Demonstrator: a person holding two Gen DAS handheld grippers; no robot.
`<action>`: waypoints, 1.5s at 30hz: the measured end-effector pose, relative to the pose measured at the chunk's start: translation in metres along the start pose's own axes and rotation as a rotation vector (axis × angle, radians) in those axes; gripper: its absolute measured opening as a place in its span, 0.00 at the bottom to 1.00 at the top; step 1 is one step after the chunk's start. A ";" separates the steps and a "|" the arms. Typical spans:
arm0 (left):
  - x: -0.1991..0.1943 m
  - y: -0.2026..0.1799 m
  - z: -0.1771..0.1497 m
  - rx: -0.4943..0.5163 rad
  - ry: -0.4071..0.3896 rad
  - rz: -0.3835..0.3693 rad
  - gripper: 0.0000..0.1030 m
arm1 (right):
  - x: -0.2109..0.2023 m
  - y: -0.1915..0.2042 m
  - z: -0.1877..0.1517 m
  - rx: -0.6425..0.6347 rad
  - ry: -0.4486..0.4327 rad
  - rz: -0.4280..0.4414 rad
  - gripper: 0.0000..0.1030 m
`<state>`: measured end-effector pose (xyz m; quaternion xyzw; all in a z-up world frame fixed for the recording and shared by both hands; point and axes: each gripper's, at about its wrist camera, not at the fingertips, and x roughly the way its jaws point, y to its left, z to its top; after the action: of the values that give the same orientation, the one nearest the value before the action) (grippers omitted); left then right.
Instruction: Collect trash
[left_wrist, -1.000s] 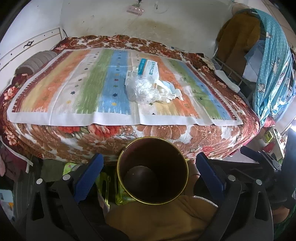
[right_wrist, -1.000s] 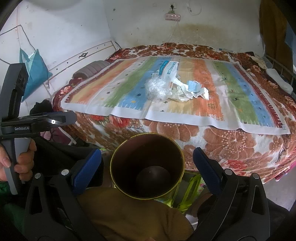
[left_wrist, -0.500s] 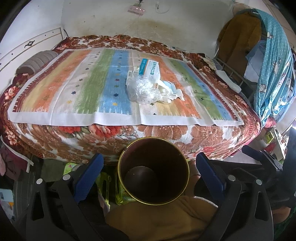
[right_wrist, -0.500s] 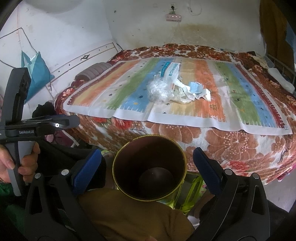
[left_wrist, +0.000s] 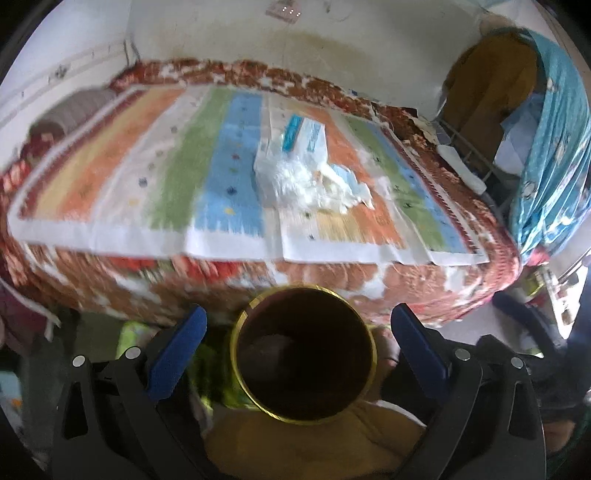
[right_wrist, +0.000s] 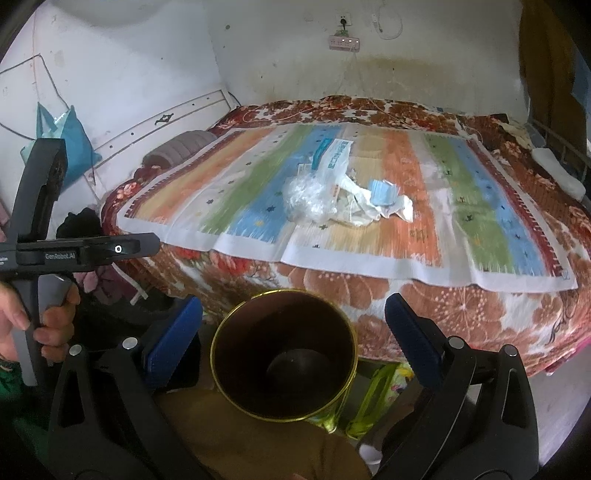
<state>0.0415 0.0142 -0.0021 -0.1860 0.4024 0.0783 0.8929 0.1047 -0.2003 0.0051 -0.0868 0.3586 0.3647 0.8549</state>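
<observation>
A pile of trash (left_wrist: 306, 173) lies on the striped cloth (left_wrist: 155, 155) in the middle of the bed: a crumpled clear plastic bag (right_wrist: 308, 199), a white and blue packet (right_wrist: 332, 155), crumpled paper and a blue face mask (right_wrist: 384, 192). A dark can with a gold rim (left_wrist: 304, 354) stands upright below the bed's near edge; it looks empty. It also shows in the right wrist view (right_wrist: 284, 354). My left gripper (left_wrist: 299, 332) is open, its jaws on either side of the can. My right gripper (right_wrist: 293, 325) is open the same way.
The bed has a floral red-brown cover (right_wrist: 424, 302). A grey pillow (right_wrist: 181, 147) lies at its left. Clothes and a blue sheet (left_wrist: 546, 140) hang at the right. A blue bag (right_wrist: 70, 140) hangs on the left wall. The left gripper's body (right_wrist: 55, 251) shows at left.
Both grippers have moved forward and slightly up toward the bed. The left wrist view is blurred by motion. The trash and can have not moved.
</observation>
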 end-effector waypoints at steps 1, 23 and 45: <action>0.002 -0.001 0.005 0.010 -0.007 0.008 0.94 | 0.001 -0.003 0.002 -0.001 -0.001 -0.003 0.91; 0.073 0.017 0.081 -0.079 0.073 0.039 0.94 | 0.056 -0.063 0.083 0.057 0.043 -0.039 0.91; 0.141 0.026 0.126 -0.114 0.120 -0.046 0.94 | 0.136 -0.124 0.129 0.135 0.072 -0.076 0.91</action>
<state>0.2143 0.0863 -0.0384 -0.2499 0.4458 0.0694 0.8568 0.3257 -0.1598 -0.0068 -0.0557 0.4091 0.3036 0.8587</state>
